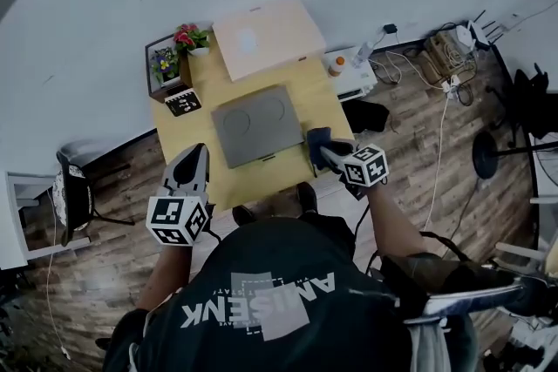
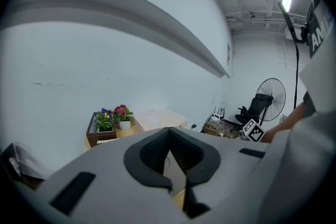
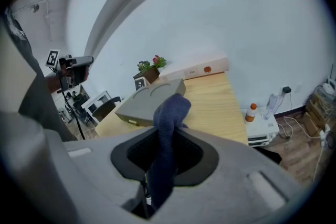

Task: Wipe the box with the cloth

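The right gripper [image 3: 149, 194] is clamping the blue cloth [image 3: 169, 113] beside the gray box [image 3: 144, 98] on the table [image 3: 218, 99]. The left gripper [image 2: 178, 186] is hovering over the table's front left corner, jaws closed on nothing.

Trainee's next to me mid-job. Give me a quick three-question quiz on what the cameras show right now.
1. True or false: the left gripper holds the cloth.
2. In the head view, the right gripper is by which edge of the grey box? A: left. B: right. C: far.
3. Fill in: the cloth's colour is dark ____.

Key: 1 false, the right gripper is shut on it and the left gripper is shut, holding nothing. 2 B. 3 blue.
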Available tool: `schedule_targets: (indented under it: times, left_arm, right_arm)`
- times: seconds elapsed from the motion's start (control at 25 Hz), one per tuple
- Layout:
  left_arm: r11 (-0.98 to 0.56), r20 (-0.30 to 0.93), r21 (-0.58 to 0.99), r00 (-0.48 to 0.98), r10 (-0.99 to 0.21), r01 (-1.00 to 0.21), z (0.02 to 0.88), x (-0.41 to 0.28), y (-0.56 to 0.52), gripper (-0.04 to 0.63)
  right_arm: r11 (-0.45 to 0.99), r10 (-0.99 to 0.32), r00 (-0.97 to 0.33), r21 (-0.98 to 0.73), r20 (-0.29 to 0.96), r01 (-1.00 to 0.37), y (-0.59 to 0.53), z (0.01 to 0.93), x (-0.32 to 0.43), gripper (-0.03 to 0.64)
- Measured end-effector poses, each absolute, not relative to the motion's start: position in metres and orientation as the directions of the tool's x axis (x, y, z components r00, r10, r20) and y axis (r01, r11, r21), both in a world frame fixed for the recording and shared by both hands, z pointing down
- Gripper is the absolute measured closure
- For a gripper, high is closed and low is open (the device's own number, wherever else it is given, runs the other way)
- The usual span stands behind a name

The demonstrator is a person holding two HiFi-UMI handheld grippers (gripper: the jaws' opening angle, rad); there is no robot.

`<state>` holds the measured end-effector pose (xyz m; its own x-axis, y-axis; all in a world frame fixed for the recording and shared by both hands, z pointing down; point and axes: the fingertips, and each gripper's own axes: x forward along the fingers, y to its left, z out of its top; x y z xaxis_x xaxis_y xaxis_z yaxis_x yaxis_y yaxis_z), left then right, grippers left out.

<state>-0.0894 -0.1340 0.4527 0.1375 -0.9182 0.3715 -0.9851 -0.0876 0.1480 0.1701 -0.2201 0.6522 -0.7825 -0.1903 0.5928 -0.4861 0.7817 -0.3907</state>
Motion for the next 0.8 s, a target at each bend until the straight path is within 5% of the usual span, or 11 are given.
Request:
schedule_targets:
  times: [0.36,0.8]
  left_arm:
    - [-0.063,0.376,0.263,0.163,-0.912,-0.963,0.450,-0.078,-0.154,0.595]
    - [0.061,0.393,0.112,-0.012,-0.920,-0.992,0.447,-0.117,-0.136,0.595]
  right_arm:
    - [0.815,-0.251,-0.781,-0.310,0.572,-0.489,-0.252,0.606,0.164,0.551]
    - [0.820,-0.191,-0.729,-0.302,0.657,-0.487,-0.259,0.625,0.118,0.551]
